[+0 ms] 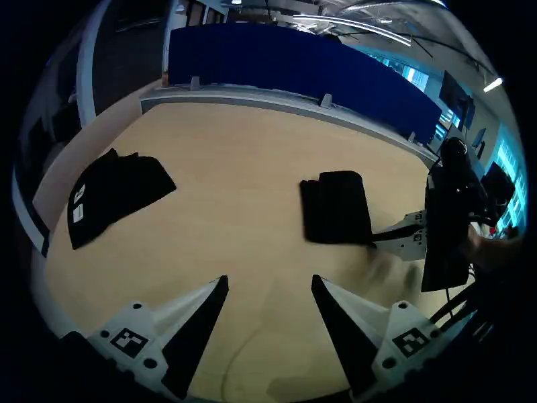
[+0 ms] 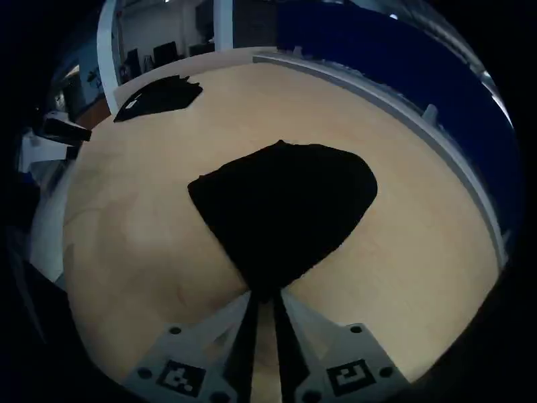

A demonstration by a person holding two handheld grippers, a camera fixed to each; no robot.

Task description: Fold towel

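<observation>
A black folded towel (image 1: pixel 335 205) lies flat on the light wooden table (image 1: pixel 241 154), right of centre in the left gripper view. My right gripper (image 2: pixel 265 297) is shut on its near edge, and the towel (image 2: pixel 288 201) spreads out ahead of the fingers. In the left gripper view that right gripper (image 1: pixel 377 240) reaches in from the right to the towel's near right corner, with a hand (image 1: pixel 493 245) behind it. My left gripper (image 1: pixel 268 282) hovers open over bare table, well short of the towel, with nothing between its fingers.
A second black cloth (image 1: pixel 114 191) with white labels lies at the table's left; it is far back left in the right gripper view (image 2: pixel 161 97). A blue partition (image 1: pixel 295 67) runs along the table's far edge. Dark equipment (image 1: pixel 450 201) stands at the right.
</observation>
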